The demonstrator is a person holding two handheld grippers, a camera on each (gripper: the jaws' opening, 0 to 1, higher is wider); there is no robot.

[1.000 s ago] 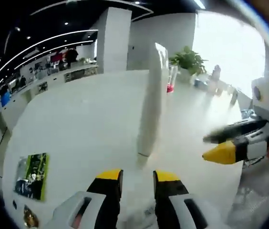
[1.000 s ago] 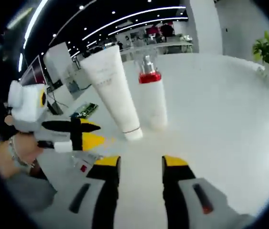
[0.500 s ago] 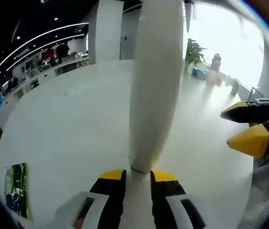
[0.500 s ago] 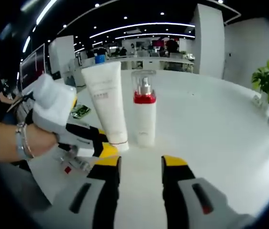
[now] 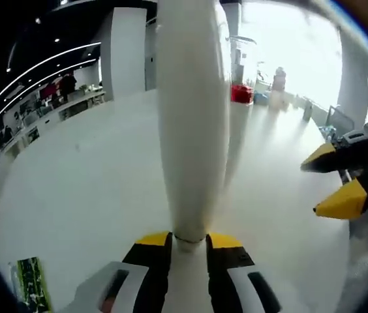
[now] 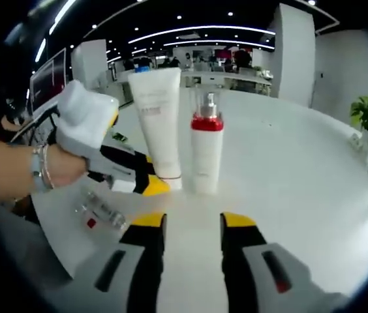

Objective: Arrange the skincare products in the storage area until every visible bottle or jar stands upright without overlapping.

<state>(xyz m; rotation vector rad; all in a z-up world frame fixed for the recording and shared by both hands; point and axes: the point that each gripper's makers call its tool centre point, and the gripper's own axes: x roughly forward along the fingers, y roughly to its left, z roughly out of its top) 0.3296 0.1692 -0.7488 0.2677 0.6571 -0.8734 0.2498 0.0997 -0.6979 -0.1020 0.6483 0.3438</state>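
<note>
My left gripper (image 5: 187, 240) pinches the white tube (image 5: 192, 124) at its cap end; in the left gripper view the yellow-tipped jaws sit against either side of the narrow base, with the cap between them. The tube's long axis runs straight up from the jaws, cap down on the white table (image 5: 86, 176), its broad crimped end pointing upward. In the right gripper view the same tube (image 6: 160, 124) stands upright and widens toward its flat top, with my left gripper (image 6: 146, 184) reaching in from the left at its base and my hand (image 6: 53, 168) on the grip.

Just beside the tube stands the pump bottle (image 6: 207, 153): white body, red collar, clear cap, long axis vertical and pump pointing up. Whether the two touch, I cannot tell. In the left gripper view the bottle (image 5: 237, 127) shows partly behind the tube.

My right gripper (image 6: 187, 225) is spread and holds nothing; its jaws stand apart above bare table (image 6: 301, 176), short of both products. It shows at the right edge of the left gripper view (image 5: 333, 186), jaws parted.

A small clear item with a red mark (image 6: 99, 214) lies flat on the table near my left hand; what it is I cannot tell. A green printed card (image 5: 32, 292) lies flat near the table's near-left edge.
</note>
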